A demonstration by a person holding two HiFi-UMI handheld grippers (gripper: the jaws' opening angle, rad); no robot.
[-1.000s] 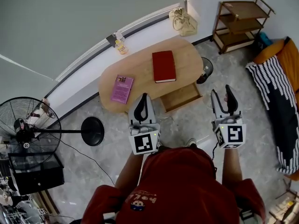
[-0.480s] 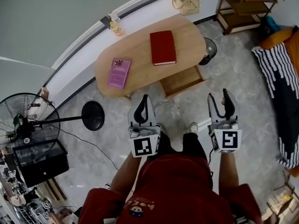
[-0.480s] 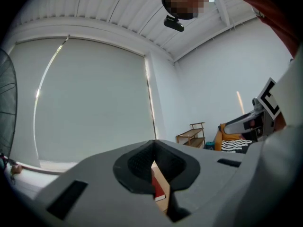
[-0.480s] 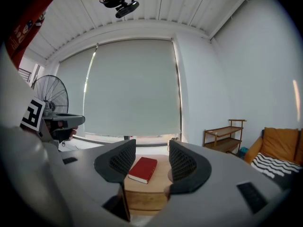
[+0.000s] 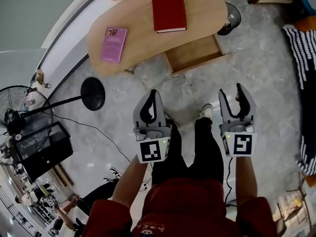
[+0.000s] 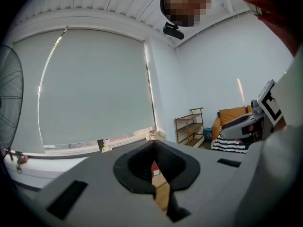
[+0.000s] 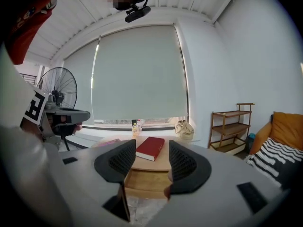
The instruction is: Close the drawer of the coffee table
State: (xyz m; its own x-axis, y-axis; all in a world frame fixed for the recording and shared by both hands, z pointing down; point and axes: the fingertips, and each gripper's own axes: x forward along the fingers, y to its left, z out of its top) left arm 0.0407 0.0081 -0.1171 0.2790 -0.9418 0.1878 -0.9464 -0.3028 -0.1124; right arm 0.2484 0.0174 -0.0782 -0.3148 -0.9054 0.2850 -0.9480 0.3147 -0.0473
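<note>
Two grippers held low over the floor (image 5: 276, 83), well short of the coffee table (image 5: 140, 26) at upper centre of the head view. Step in hand, by judgement: the approach, with no contact yet on the drawer (image 5: 195, 53), which is pulled out from the table's near edge and apparently empty. Left gripper (image 5: 153, 97): jaws closed tip to tip, nothing between. Right gripper (image 5: 232, 90): jaws standing wide, gripping nothing, with the drawer front framed far off between them in the right gripper view. Next move, likely: advance to the drawer front, set a jaw or closed tip flat against it, and push straight toward the table body to avoid skewing. Materials: oval tabletop and box-shaped drawer of pale, smooth, matte wood; red hardback book (image 5: 169, 10) and thin pink booklet (image 5: 114, 37) lying flat on top; floor of grey marbled stone, polished; gripper pads (image 7: 124, 161) dark, ribbed, curved.
</note>
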